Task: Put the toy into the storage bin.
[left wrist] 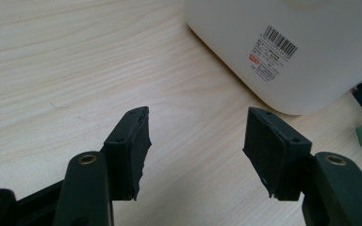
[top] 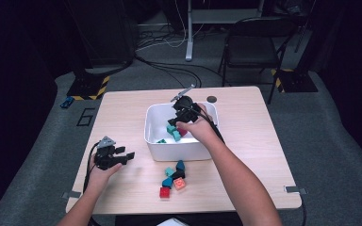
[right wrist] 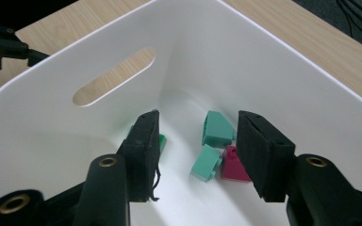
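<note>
3 blocks lie on the bin's floor just beyond the right gripper [right wrist: 195, 150] fingertips: 2 teal blocks [right wrist: 217, 128] and a magenta block [right wrist: 233, 164]. The magenta one sits against the inner face of the right-hand finger [right wrist: 259, 155] in the right gripper view, partly hidden by it; the lower teal block touches it, and the upper teal block lies just past that finger's tip. A green block [right wrist: 161, 142] peeks out behind the left-hand finger. The fingers are released, with nothing pinched between the pads.

In the high view the right gripper [top: 179, 117] is tipped down into the white bin [top: 153, 141], the hand [top: 200, 128] wrapped over its body and the forearm reaching in from the lower right across the bin's near wall.

Outside the bin, well behind those fingers, a small heap of blocks [top: 173, 178], teal, dark blue and red, rests on the table [top: 245, 155] just in front of the near wall.

Off to the side, the left gripper [top: 128, 156] lies low and level over the table, held by the left hand [top: 99, 169], its fingers pointing toward the bin. In the left gripper view its fingers [left wrist: 132, 146] are apart over bare wood with nothing between them, and the bin's outer wall with a barcode label [left wrist: 271, 52] is just ahead of the right-hand finger.
</note>
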The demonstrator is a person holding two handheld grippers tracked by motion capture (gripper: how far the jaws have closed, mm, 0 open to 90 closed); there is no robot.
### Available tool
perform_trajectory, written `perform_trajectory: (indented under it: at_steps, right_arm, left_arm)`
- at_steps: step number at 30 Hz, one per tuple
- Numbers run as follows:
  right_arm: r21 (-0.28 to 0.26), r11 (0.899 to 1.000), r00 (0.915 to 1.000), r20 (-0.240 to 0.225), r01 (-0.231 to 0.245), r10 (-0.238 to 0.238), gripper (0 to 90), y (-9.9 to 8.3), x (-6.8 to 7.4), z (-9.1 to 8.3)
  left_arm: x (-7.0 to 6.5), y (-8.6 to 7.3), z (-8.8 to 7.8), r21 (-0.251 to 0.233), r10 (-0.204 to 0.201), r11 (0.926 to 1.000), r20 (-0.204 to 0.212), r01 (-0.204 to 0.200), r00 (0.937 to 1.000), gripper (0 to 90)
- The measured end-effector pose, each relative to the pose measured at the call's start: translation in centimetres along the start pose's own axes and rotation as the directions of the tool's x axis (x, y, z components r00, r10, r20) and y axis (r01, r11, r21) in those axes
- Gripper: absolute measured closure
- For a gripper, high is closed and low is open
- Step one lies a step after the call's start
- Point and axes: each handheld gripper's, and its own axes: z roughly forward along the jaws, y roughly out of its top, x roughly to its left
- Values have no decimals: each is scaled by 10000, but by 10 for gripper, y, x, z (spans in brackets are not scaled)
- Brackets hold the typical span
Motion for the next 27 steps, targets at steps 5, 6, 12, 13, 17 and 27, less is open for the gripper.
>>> perform_trajectory:
  at_steps: [5, 6, 12, 13, 17, 27]
  right_arm:
    - [-243, 9995, 9998, -87, 203, -205, 494, -3, 2, -22]
    - [-307, 9992, 9996, -100, 260, -264, 494, -4, 3, -25]
    - [-663, 9966, 9985, -244, 483, -500, 494, -12, 14, -53]
    - [-681, 9964, 9983, -262, 510, -529, 494, -14, 15, -56]
    - [-690, 9955, 9970, -360, 654, -680, 494, -21, 23, -69]
    - [-1204, 9883, 9931, -582, 939, -1014, 495, -41, 39, -91]
  left_arm:
    - [0, 0, 0, 8, 23, 10000, -19, -23, 10000, 405]
    - [0, 0, 0, 12, 26, 10000, -35, -25, 10000, 405]
    - [0, 0, 0, 13, -2, 10000, -60, 2, 10000, 405]
    - [-1, 0, 0, -7, 2, 10000, -66, -2, 10000, 405]
    - [0, 0, 0, 32, -27, 10000, -88, 28, 10000, 405]
    - [-1, -1, 1, 25, -7, 10000, -97, 7, 10000, 405]
